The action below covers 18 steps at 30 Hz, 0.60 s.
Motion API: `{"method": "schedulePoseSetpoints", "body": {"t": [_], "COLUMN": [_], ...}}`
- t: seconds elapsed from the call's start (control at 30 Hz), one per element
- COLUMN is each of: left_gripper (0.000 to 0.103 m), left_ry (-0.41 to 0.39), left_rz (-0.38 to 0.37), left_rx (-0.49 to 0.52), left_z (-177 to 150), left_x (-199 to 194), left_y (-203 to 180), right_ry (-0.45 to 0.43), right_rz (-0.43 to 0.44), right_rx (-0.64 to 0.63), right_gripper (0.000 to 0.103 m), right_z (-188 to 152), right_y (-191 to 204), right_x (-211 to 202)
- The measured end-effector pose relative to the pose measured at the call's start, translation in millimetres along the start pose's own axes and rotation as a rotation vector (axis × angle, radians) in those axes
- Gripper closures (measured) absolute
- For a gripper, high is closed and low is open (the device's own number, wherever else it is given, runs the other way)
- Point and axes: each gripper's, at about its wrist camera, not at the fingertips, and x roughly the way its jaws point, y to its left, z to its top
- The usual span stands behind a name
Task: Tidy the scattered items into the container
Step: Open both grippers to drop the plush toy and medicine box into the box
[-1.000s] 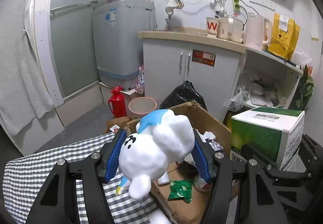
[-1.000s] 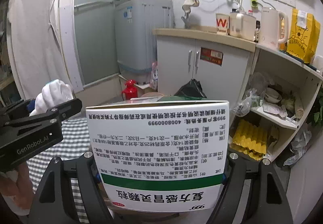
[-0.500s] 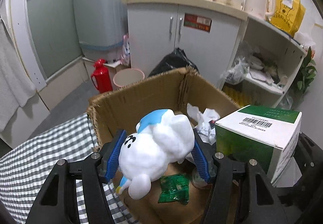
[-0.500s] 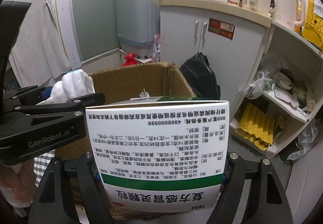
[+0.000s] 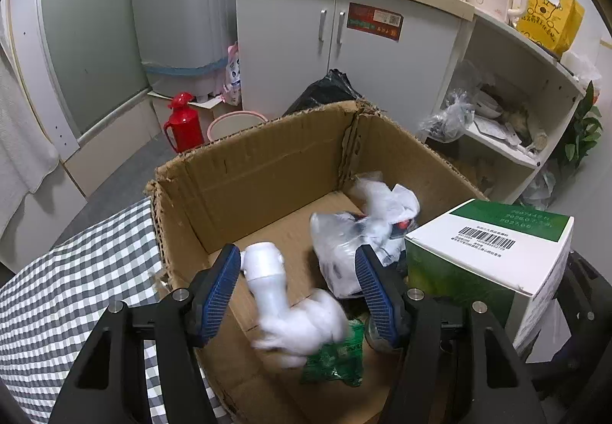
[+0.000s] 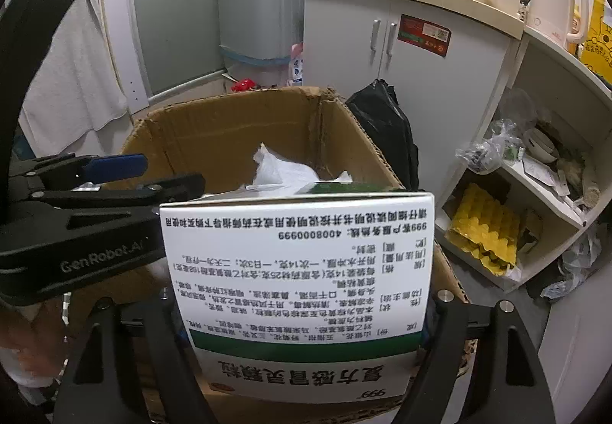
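Both grippers are over the open cardboard box (image 5: 267,171), which sits at the far edge of the checked cloth (image 5: 76,294).

My left gripper (image 5: 302,282) has its jaws apart with nothing pressed between the blue pads (image 5: 218,286). The white plush toy (image 5: 294,313) sits below them inside the box, blurred, so I judge it is dropping or just landing. It lies near the left wall, next to a green packet (image 5: 336,359) and a wad of white plastic bags (image 5: 367,225) toward the far right corner.

My right gripper (image 6: 302,313) holds the green-and-white medicine carton (image 6: 298,282) between its jaws, above the near right part of the box. The pads are hidden behind the carton, so I can't see how firmly they press; the jaws are opening slightly.

Risks:
- The carton hangs close to the right wall. If let go here it could catch the rim and tip outside.
- It could land on the plastic bags and settle tilted.
- The two grippers are close side by side; pulling either out carelessly could knock them together or snag the torn box edge.
- The toy may bounce or roll, though the walls look tall enough to contain it.
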Motion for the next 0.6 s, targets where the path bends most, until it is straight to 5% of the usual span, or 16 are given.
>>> {"method": "schedulePoseSetpoints", "body": {"t": [0.6], "left_gripper": [0.025], "left_ry": [-0.176], "left_rz": [0.033], "left_rx": [-0.05], "left_z": [17.0], "left_x": [-95.9], "left_y": [20.6], "right_ry": [-0.142], "right_rz": [-0.015], "right_rx": [0.002], "right_gripper": [0.01], "right_z": [15.6], "right_y": [16.8], "right_x": [-62.9]}}
